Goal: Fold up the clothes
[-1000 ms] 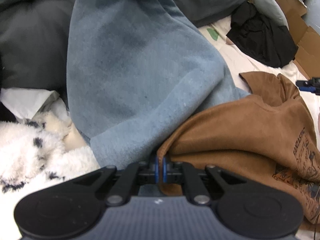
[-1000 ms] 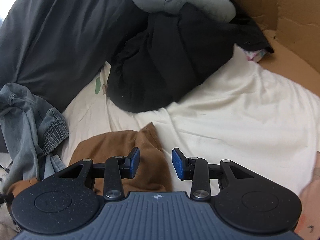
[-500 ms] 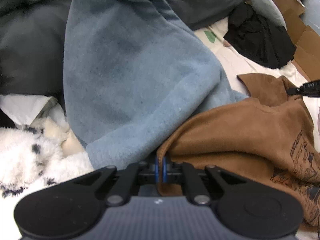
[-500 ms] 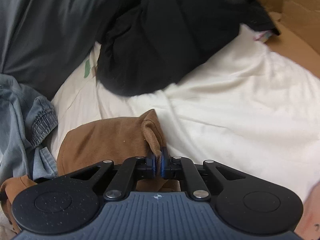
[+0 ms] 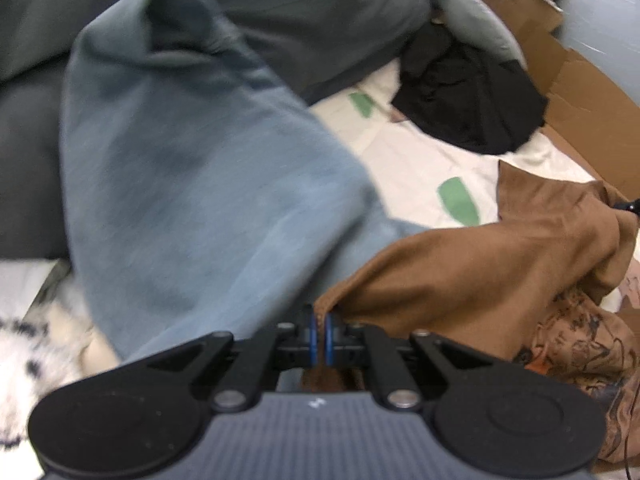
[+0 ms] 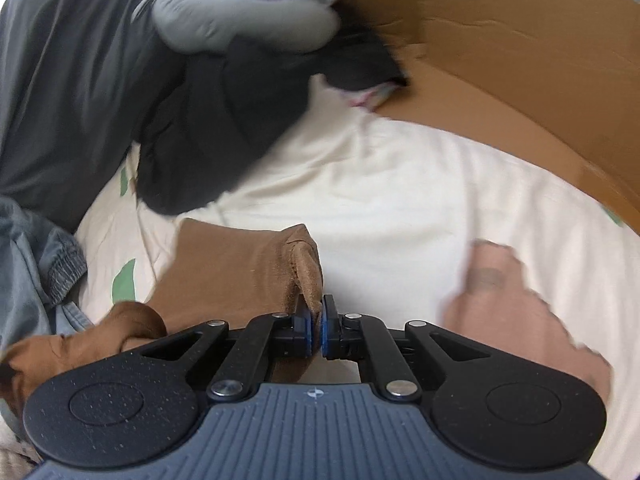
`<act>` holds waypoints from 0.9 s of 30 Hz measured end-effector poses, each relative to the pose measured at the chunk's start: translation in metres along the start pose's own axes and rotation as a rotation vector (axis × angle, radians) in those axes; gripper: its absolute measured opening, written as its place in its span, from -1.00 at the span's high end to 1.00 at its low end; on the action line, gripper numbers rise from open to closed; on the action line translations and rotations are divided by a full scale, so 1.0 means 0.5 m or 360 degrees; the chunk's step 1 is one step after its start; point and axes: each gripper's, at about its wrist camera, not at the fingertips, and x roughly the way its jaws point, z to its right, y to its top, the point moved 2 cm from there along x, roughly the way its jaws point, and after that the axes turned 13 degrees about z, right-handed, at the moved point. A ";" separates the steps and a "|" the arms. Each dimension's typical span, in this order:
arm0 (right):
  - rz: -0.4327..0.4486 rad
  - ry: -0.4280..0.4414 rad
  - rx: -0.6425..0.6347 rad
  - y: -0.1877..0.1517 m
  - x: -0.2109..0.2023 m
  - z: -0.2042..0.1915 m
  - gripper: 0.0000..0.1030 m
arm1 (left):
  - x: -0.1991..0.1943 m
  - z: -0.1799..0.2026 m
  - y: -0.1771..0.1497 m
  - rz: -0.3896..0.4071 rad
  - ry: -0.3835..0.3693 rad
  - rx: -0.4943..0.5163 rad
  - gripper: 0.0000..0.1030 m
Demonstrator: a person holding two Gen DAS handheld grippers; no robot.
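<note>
Left gripper (image 5: 319, 338): my blue pads are pressed together on an edge of the brown T-shirt (image 5: 500, 264), which rises straight out of the jaws.
Right gripper (image 6: 316, 330): my jaws are closed on another hemmed edge of the same shirt (image 6: 248, 276); a fold of brown cloth stands up between the pads.
Task item: the shirt hangs slack between my two grips, bunched, its dark printed design (image 5: 580, 336) crumpled at the right of the left view.
Step in hand: I judge this to be the spreading phase, both edges secured and no fold laid yet.
Next move: it calls for drawing my hands apart until the cloth is taut, then laying it flat on bare sheet, clear of the neighbouring garments.
Near neighbours: a blue-grey fleece garment (image 5: 192, 184) lies against the shirt on the left; a pink cloth (image 6: 520, 312) lies just beside my right gripper.
Surface: a cream bedsheet (image 6: 400, 184) with green patches (image 5: 458, 202).
Farther off: a black garment (image 5: 472, 92), a grey rolled item (image 6: 240, 20), dark grey bedding (image 5: 320, 12).
Room edge: brown cardboard (image 6: 500, 60) borders the bed on the right.
</note>
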 end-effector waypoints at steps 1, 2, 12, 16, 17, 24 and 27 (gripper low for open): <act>0.0005 -0.0015 0.0010 -0.001 -0.020 0.013 0.95 | 0.005 0.010 0.005 0.0009 -0.0020 0.0017 0.91; 0.0009 -0.0030 0.0018 -0.003 -0.040 0.025 0.95 | 0.010 0.021 0.011 0.0018 -0.0040 0.0034 0.91; 0.0156 -0.0166 0.0188 -0.077 -0.234 0.139 0.96 | 0.041 0.138 0.065 0.0109 -0.0210 0.0211 0.91; 0.0278 -0.0217 0.0368 -0.130 -0.312 0.190 0.96 | 0.044 0.180 0.083 0.0144 -0.0270 0.0309 0.91; 0.0311 -0.0227 0.0433 -0.143 -0.333 0.207 0.97 | 0.048 0.189 0.090 0.0144 -0.0278 0.0328 0.91; 0.0494 -0.0291 0.0659 -0.221 -0.456 0.263 0.96 | 0.036 0.281 0.130 0.0201 -0.0366 0.0447 0.91; 0.0559 -0.0309 0.0725 -0.247 -0.506 0.274 0.96 | 0.032 0.319 0.138 0.0225 -0.0397 0.0472 0.91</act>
